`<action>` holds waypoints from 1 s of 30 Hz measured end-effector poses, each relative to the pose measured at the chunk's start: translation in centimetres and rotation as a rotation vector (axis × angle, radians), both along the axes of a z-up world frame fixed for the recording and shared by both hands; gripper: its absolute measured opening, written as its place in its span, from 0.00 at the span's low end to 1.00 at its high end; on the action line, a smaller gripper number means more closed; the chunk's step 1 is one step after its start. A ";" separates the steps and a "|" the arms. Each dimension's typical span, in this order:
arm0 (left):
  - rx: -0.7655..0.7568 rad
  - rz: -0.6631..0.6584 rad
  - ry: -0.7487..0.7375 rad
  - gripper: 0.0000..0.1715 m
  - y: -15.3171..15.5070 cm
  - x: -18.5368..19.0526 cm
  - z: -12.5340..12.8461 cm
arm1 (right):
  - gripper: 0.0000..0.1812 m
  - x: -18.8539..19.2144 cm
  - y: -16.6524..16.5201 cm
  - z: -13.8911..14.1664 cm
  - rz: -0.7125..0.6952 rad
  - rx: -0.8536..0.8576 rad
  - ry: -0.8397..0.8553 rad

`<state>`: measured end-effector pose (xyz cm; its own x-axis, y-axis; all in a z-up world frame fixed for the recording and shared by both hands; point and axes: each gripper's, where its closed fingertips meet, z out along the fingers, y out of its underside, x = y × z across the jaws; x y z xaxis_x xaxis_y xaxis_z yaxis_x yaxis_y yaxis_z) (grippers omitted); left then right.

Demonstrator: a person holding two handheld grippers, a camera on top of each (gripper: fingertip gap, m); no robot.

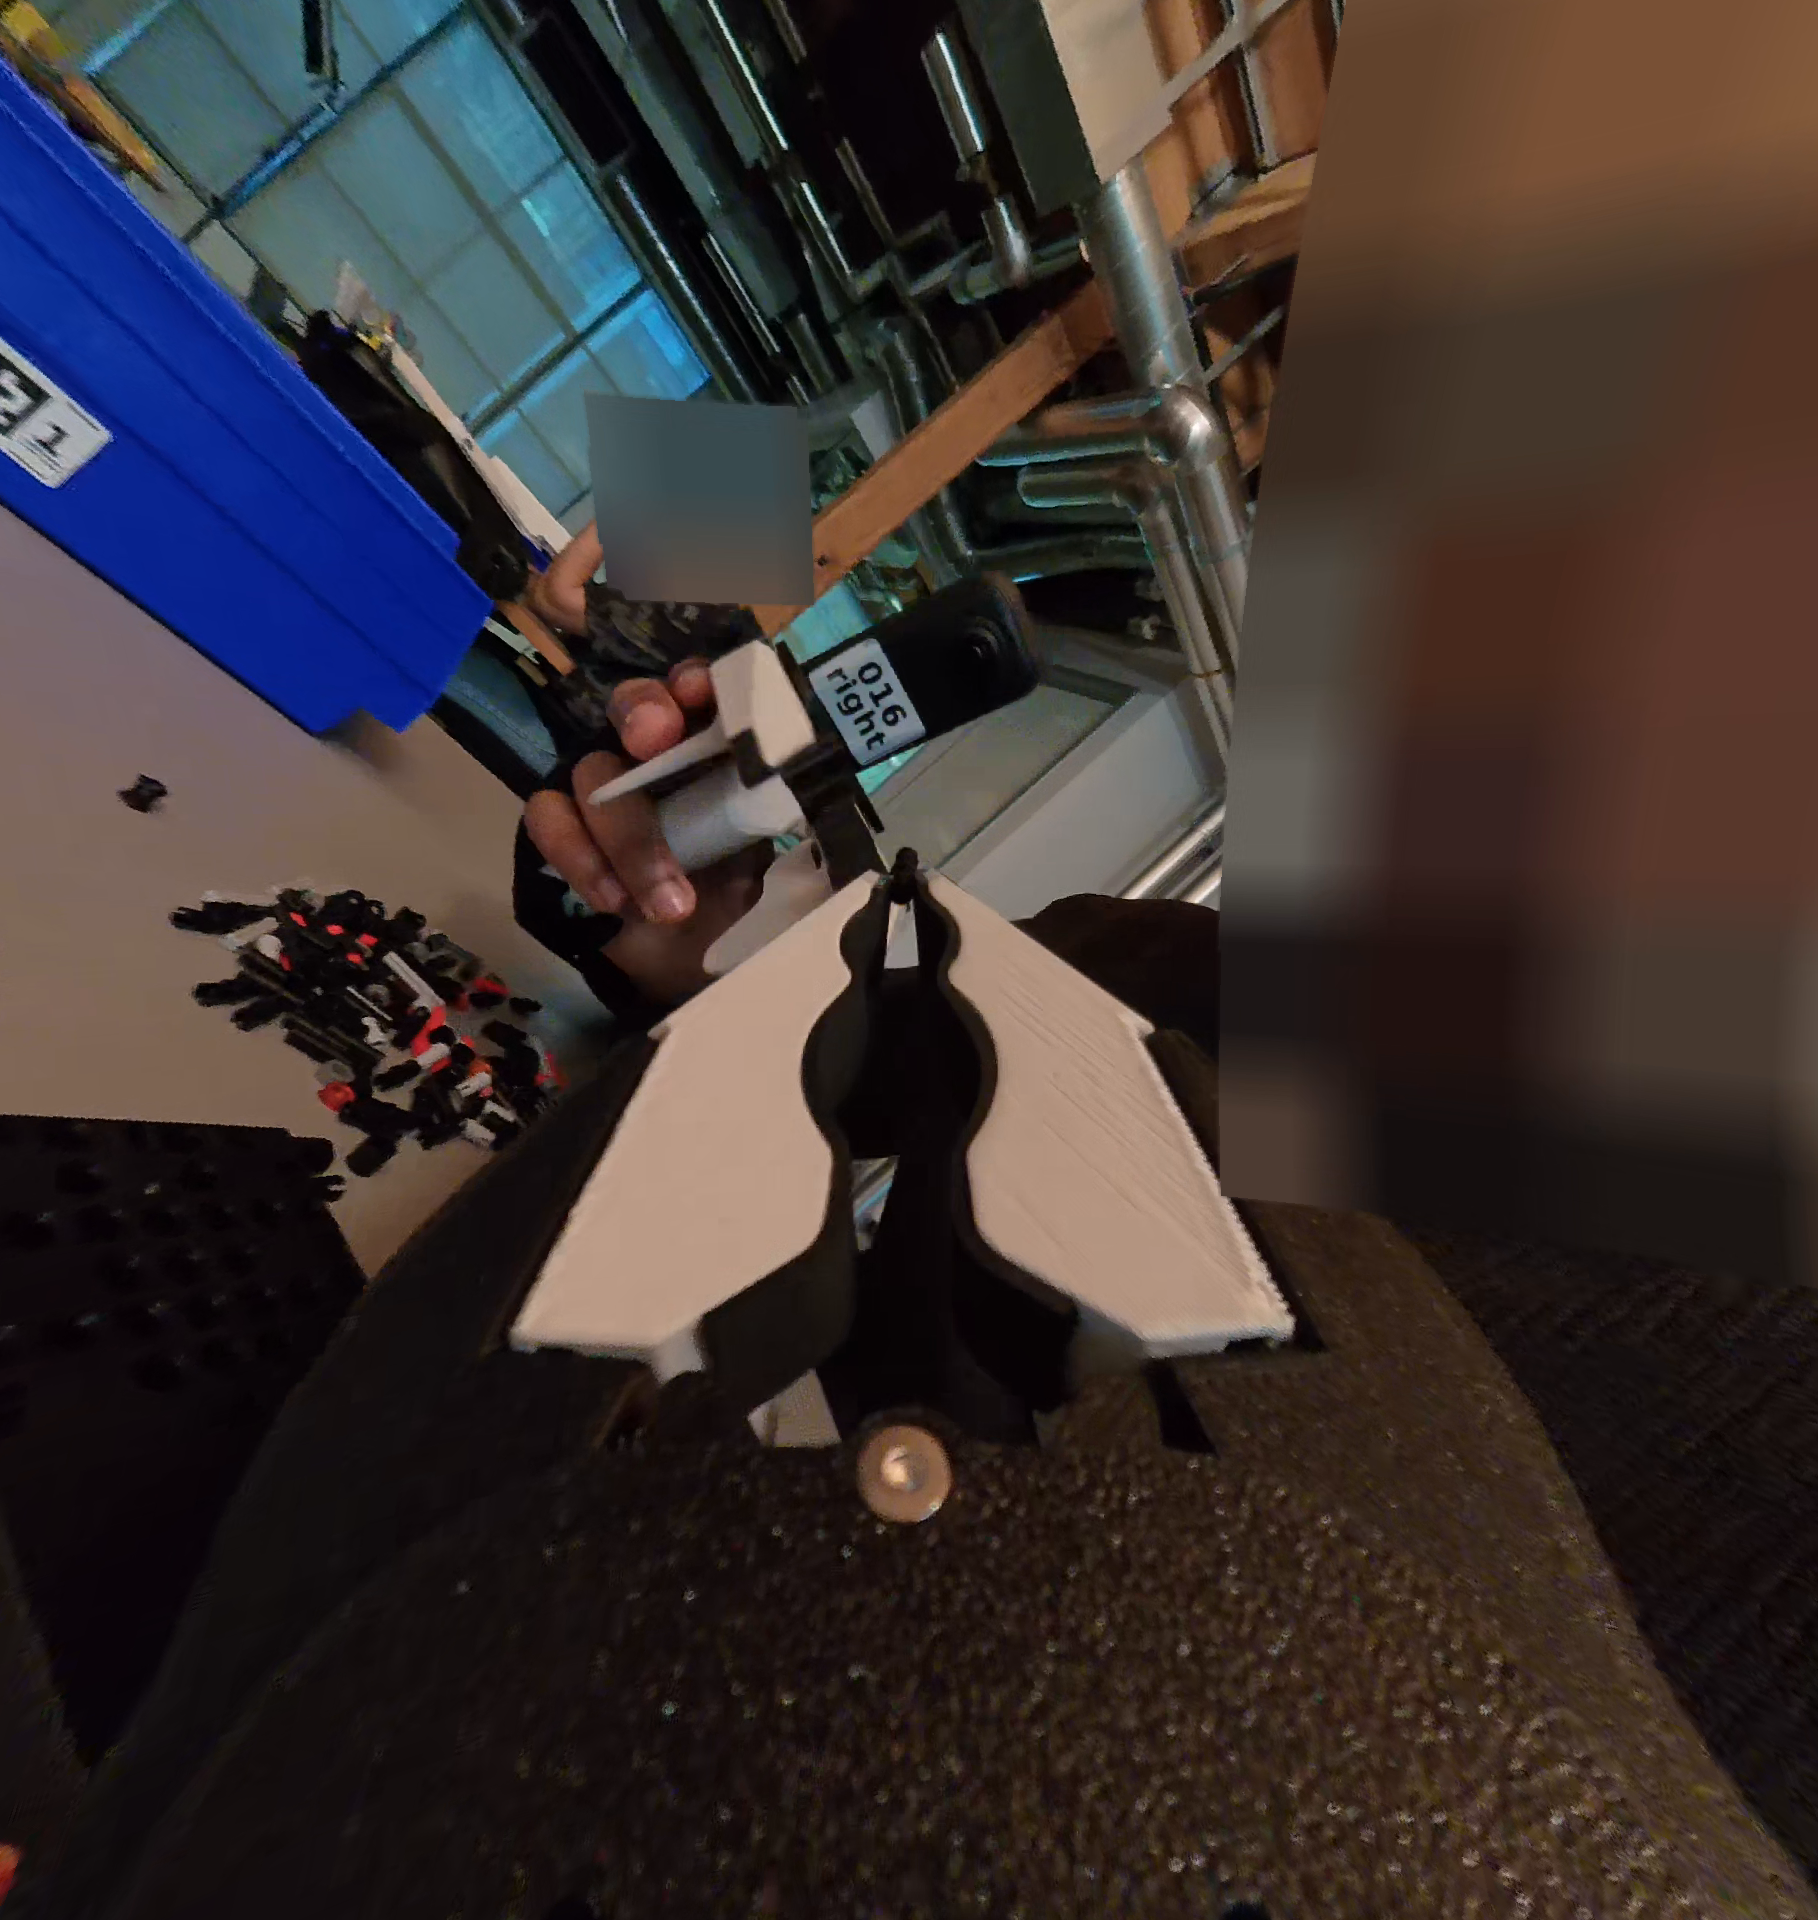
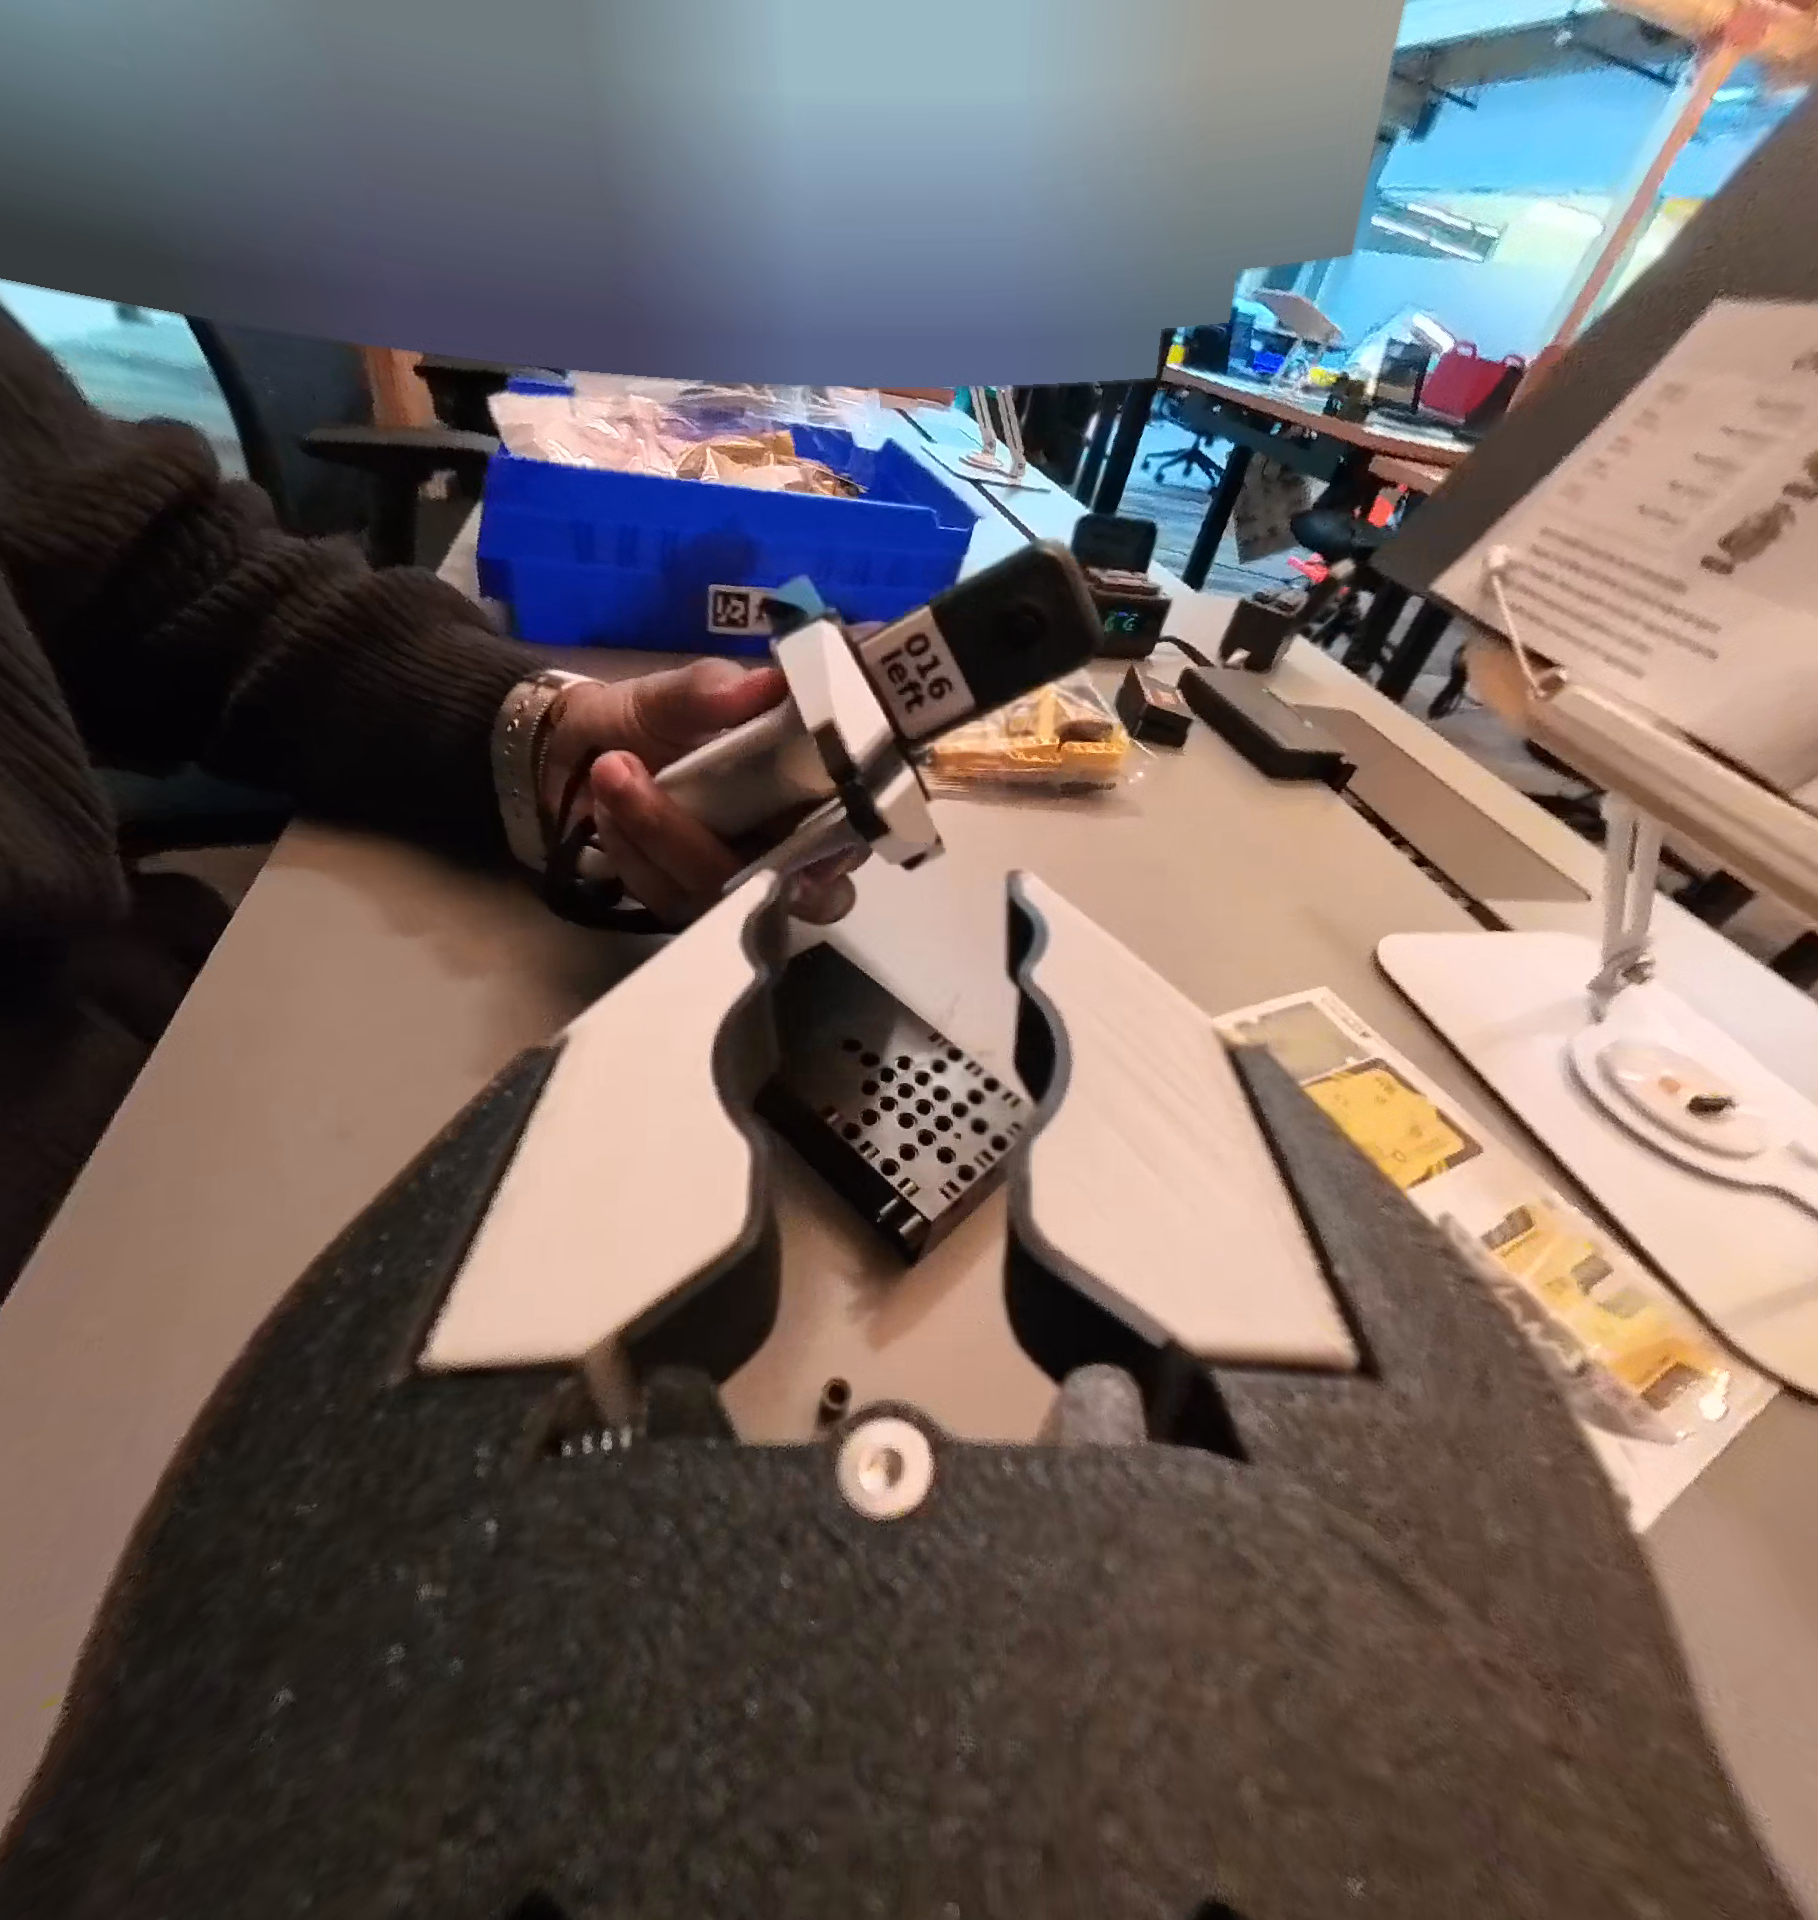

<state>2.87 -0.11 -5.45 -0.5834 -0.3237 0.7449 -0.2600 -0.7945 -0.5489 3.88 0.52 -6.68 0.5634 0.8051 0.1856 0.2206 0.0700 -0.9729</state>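
My left gripper [image 1: 903,883] is shut at its tips on a small black pin [image 1: 905,864] and is raised and tilted above the table. A pile of small black, red and white pieces [image 1: 365,1018] lies on the table to its left. A black perforated plate [image 2: 884,1101] lies flat on the table; it also shows in the left wrist view [image 1: 105,1247]. My right gripper [image 2: 894,899] is open and empty, with its jaws apart above the plate. The left gripper's white fingers [image 2: 915,956] reach down between them over the plate. A hand [image 2: 666,800] holds the left gripper.
A blue bin [image 2: 718,561] with bagged parts stands at the back, and shows in the left wrist view [image 1: 209,416]. A document stand [image 2: 1663,540] on a white base [image 2: 1507,1039] stands at the right. Bags of yellow parts [image 2: 1030,748] and a leaflet [image 2: 1383,1122] lie nearby. Both grippers' tips are roughly 35 cm from the white base [image 2: 1507,1039].
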 end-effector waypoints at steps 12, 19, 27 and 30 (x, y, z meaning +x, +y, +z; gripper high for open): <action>0.120 0.072 0.081 0.02 0.9 0.3 -1.3 | 0.19 1.5 1.3 -0.4 -0.164 0.136 -0.070; 0.183 0.054 0.112 0.01 0.1 0.5 -2.1 | 0.00 0.6 -0.3 0.4 -0.127 0.289 -0.091; 0.171 0.013 0.128 0.02 -0.4 0.5 -2.4 | 0.16 -0.9 -1.2 -1.6 -0.013 0.231 -0.138; 0.181 -0.004 0.139 0.02 -0.7 0.6 -2.7 | 0.11 -1.1 -1.4 -1.5 -0.006 0.252 -0.140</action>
<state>3.45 -0.84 -8.12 -0.4809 -0.4576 0.7479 -0.3455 -0.6851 -0.6413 2.79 -0.93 -8.20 0.5226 0.7208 0.4553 0.3521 0.3038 -0.8853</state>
